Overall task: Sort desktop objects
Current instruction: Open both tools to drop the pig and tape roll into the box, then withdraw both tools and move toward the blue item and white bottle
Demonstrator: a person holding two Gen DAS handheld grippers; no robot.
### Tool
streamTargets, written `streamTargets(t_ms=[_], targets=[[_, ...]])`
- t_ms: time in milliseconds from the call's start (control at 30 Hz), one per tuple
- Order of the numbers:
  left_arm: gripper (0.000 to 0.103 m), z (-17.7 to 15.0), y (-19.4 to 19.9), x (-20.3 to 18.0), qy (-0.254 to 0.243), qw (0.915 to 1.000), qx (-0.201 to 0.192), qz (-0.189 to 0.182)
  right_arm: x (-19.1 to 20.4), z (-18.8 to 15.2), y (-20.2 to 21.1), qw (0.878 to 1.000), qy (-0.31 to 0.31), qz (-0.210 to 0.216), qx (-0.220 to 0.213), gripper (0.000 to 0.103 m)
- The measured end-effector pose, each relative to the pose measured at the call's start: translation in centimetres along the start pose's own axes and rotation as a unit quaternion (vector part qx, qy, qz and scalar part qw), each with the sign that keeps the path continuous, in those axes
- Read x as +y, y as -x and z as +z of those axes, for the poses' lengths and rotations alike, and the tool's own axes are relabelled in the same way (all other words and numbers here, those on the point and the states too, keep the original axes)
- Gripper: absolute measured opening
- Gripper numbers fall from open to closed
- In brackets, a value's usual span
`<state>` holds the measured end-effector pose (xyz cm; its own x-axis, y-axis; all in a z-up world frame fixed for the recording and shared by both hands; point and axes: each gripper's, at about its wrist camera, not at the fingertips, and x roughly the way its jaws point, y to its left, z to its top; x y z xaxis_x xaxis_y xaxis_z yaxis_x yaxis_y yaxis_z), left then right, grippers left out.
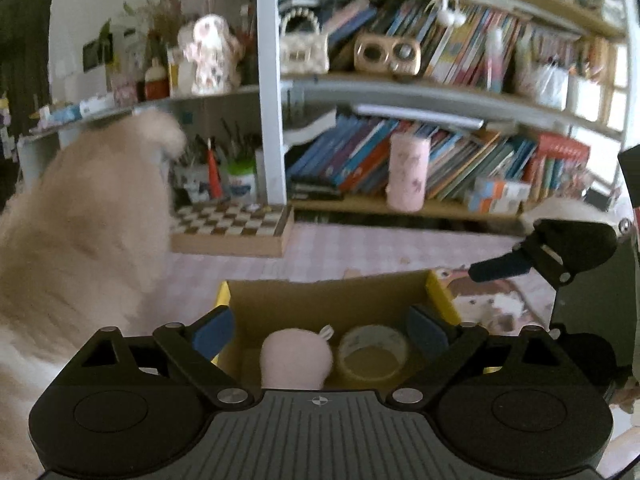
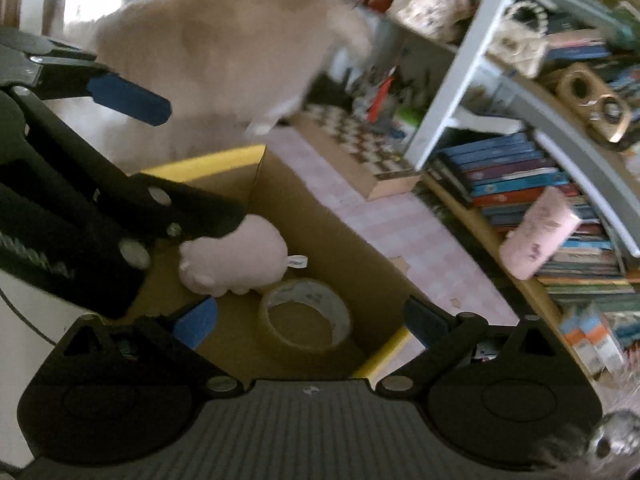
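Observation:
An open cardboard box (image 1: 440,292) with yellow-edged flaps stands on the pink checked desk. Inside it lie a pink plush toy (image 1: 296,356) and a roll of clear tape (image 1: 372,354), side by side. My left gripper (image 1: 319,330) hovers over the near side of the box, open wide, with nothing between its blue pads. In the right wrist view the box (image 2: 208,164), the plush toy (image 2: 236,256) and the tape roll (image 2: 336,312) lie below my right gripper (image 2: 311,322), which is open and empty. The left gripper (image 2: 192,164) reaches in from the left, just above the plush toy.
A large cream furry animal (image 1: 80,240) stands on the desk left of the box, with a paw by the wooden chessboard (image 1: 232,224). A pink cylinder (image 1: 408,176) stands before the books on the shelf (image 1: 400,88) behind. A picture book (image 1: 492,300) lies right of the box.

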<state>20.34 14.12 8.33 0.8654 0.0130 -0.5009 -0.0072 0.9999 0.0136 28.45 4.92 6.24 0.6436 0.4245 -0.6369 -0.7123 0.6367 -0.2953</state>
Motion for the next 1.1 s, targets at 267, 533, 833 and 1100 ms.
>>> streamTargets(t_ms=[267,533,833,1100], targets=[[0.098,-1.6,4.9,-0.5,0.004,0.9995,-0.019,-0.024,1.0,-2.7,6.1,0.995,-0.064,-0.067,-0.038,0.100],[0.098,-4.9,8.4,-0.8,0.015,0.9994,-0.014,-0.028,2.7,-7.0,11.1,0.976,-0.158,-0.137,-0.062,0.100],[0.098,-9.1,10.8,-0.4,0.046,0.9988,0.000,0.014,5.9,-11.9,14.7,0.945,-0.257,-0.187,-0.077,0.102],[0.098,-12.1,12.4,-0.8,0.055,0.9980,-0.001,0.029,9.1,-15.9,15.8,0.924,-0.309,-0.218,-0.054,0.102]])
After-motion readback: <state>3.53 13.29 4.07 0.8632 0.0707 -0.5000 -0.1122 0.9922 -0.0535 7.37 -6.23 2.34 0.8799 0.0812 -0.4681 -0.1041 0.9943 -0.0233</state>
